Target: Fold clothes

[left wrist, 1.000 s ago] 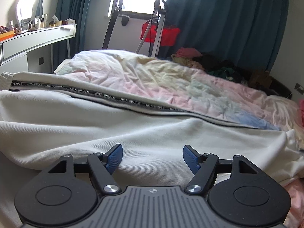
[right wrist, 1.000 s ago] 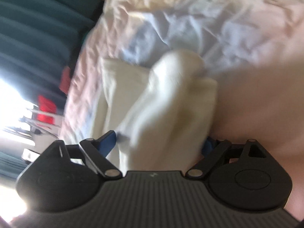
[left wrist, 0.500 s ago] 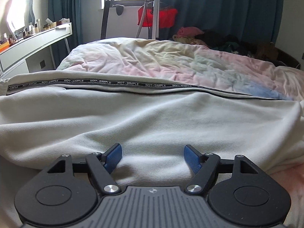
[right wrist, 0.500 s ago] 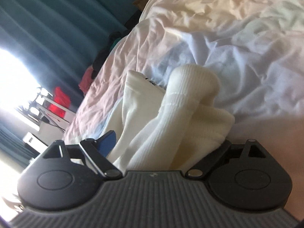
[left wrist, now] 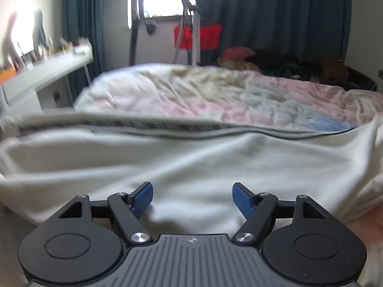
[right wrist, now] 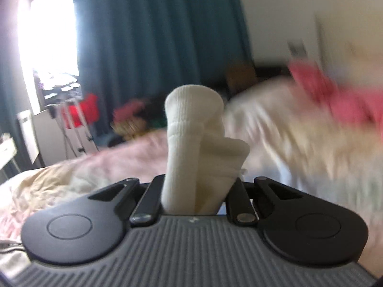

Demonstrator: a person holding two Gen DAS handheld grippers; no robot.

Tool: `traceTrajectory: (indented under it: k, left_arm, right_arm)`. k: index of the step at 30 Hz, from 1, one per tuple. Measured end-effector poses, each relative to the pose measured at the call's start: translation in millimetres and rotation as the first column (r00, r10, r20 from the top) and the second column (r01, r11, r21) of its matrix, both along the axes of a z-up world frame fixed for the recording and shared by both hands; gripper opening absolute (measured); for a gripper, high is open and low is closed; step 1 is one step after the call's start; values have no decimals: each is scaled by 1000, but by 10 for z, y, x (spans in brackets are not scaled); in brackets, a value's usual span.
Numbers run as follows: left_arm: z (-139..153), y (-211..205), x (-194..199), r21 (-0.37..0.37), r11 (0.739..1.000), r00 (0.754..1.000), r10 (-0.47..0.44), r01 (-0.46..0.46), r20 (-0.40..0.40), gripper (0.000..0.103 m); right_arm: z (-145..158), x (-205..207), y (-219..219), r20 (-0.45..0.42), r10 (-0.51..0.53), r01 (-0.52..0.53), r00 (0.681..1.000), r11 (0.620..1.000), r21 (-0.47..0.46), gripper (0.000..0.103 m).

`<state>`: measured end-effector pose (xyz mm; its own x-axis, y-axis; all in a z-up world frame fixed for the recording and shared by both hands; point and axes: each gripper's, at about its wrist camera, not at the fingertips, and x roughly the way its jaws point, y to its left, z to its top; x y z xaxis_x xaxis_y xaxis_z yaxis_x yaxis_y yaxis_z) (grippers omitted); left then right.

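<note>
My right gripper has just closed and pinches the white ribbed cuff, raised above the bed. Left gripper is spread over the white garment. Next: carry the cuff across, I judge.

The black band on the cream garment carries print, but blurred, not readable.

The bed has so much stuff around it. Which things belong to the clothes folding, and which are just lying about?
Part of the folding:
- cream-white sweatshirt with a black lettered band, spread under the open left tool
- its ribbed white cuff, which the right tool has just closed on

Just lying about:
- pastel rumpled duvet
- red bag on a stand
- white dressing table
- teal curtains
</note>
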<state>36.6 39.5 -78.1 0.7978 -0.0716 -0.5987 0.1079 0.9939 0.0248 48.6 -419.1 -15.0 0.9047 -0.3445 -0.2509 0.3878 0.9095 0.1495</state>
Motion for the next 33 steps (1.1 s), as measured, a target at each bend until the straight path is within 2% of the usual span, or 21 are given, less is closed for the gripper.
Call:
traceTrajectory:
  k: [1,3,5,7,11,13,15,16,17,19,22,24,25,26,27,28,29,31,33]
  left_arm:
    - [35,24,-8,3,1000,1000,8,-8,13,76]
    - [99,108,-11,-40,999,999,28,-27,27,76]
    - [162,175,-18,-52,997,997,54,-52,50,76]
    - [214,264,-34,-73,994,994,86,-81,65,76]
    - [272,482,-141,-164,977,987,147,-135,66,76]
    - [294,547,-195,-183,972,985,159,-144,72,76]
    - [309,592,-222,-193,968,981,177,-160,78,77]
    - [311,605,-221,-204,965,980,181,-163,77,77]
    - [314,618,-219,-215,963,980,185,-165,76,77]
    - [318,623,-201,-228,959,980,187,-166,73,77]
    - [300,625,-164,-255,954,982,179,-157,65,77]
    - [276,641,-128,-282,947,984,174,-154,48,77]
    - [256,659,-104,-303,940,985,172,-155,32,77]
    - [237,682,-87,-329,931,985,171,-156,16,77]
    - [224,708,-77,-357,921,986,170,-158,2,77]
    - [202,736,-60,-382,910,986,168,-159,-9,77]
    - [192,754,-58,-405,901,986,165,-158,-17,77]
    - [180,752,-57,-441,886,989,145,-142,-26,78]
    - [164,733,-52,-474,872,993,116,-118,-34,79]
  right_arm:
    - [111,11,240,23,35,-33,999,997,-72,14]
    - [292,34,758,52,116,-102,992,971,-218,14]
    - [352,43,1322,63,215,-179,975,918,-355,14]
    - [278,50,1852,48,306,-252,951,855,-454,14]
    - [-205,46,2730,-58,474,-432,878,737,-519,14]
    - [-562,47,3077,-157,546,-538,823,661,-524,14]
    - [-911,44,3341,-271,592,-632,759,568,-527,14]
    - [-1057,46,3433,-324,604,-671,728,534,-515,14]
    - [-1142,55,3467,-355,607,-694,711,525,-493,14]
    - [-1221,81,3459,-383,611,-718,692,534,-446,15]
    - [-1094,123,3353,-383,634,-741,672,564,-364,16]
    - [-981,134,3356,-408,651,-768,640,563,-306,23]
    - [-936,134,3378,-423,670,-790,610,551,-268,33]
    - [-901,132,3408,-436,693,-816,573,533,-225,47]
    - [-852,93,3402,-439,719,-836,538,519,-176,55]
    - [-793,30,3372,-435,745,-853,505,507,-124,71]
    - [-735,-33,3342,-428,771,-868,472,492,-71,79]
    - [-605,-181,3203,-397,808,-879,435,478,9,79]
    - [-483,-278,3003,-373,818,-872,438,488,47,79]
